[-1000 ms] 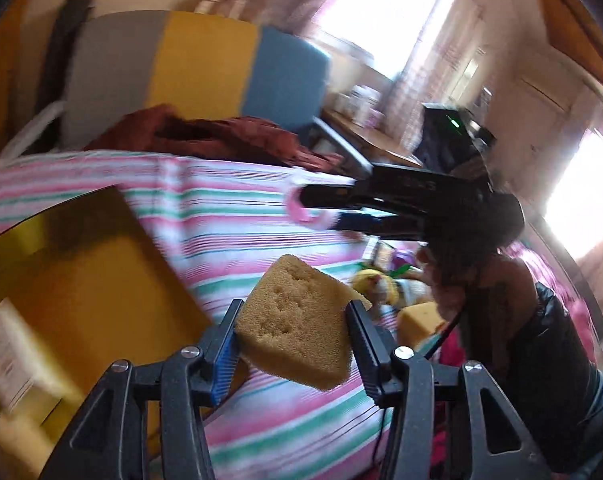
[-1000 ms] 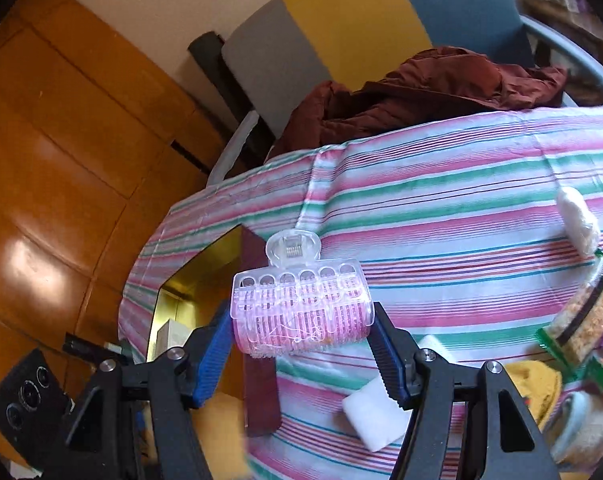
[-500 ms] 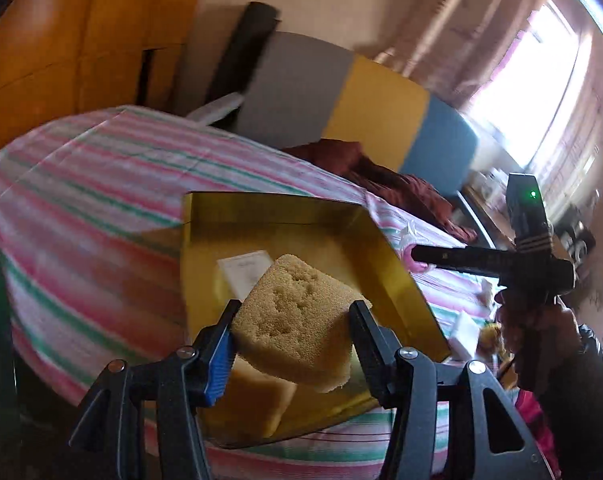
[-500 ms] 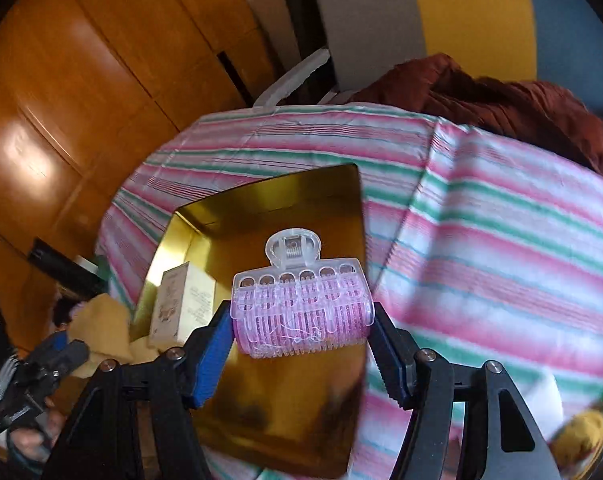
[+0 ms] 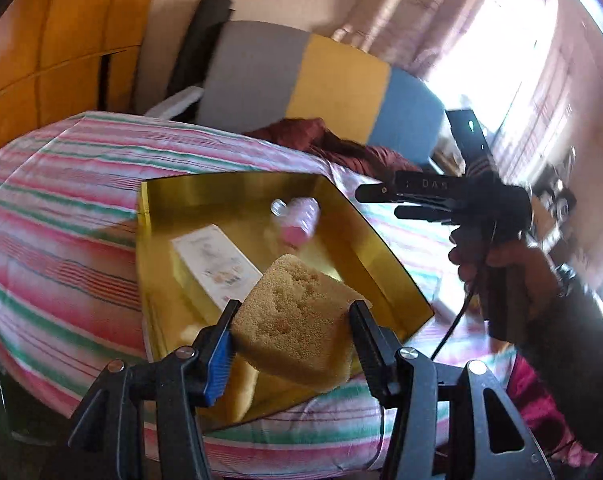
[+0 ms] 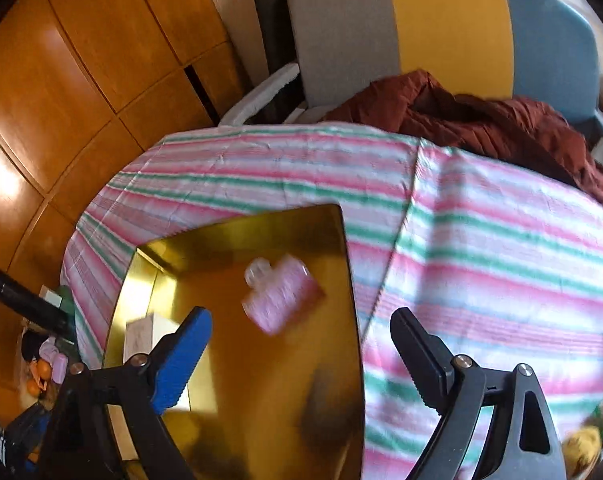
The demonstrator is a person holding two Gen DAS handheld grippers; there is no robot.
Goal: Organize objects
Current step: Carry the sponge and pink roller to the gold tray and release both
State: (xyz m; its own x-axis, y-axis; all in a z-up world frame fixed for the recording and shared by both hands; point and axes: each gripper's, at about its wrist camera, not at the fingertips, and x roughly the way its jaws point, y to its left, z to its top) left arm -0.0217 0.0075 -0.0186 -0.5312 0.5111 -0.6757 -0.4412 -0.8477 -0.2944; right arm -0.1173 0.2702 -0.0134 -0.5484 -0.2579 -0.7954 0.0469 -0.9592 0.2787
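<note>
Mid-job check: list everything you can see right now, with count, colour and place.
tray: one, gold, on the striped cloth.
hair roller: one, pink, blurred, over the tray, clear of both grippers.
box: one, white, inside the tray.
sponge: one, tan, between the left jaws, above the tray's near edge.
tablecloth: one, pink, green and white stripes.
chair: one, grey, yellow, blue, behind the table.
garment: one, maroon, on the chair.
left gripper: black, closed on the sponge.
right gripper: black, jaws just opened, empty.
</note>
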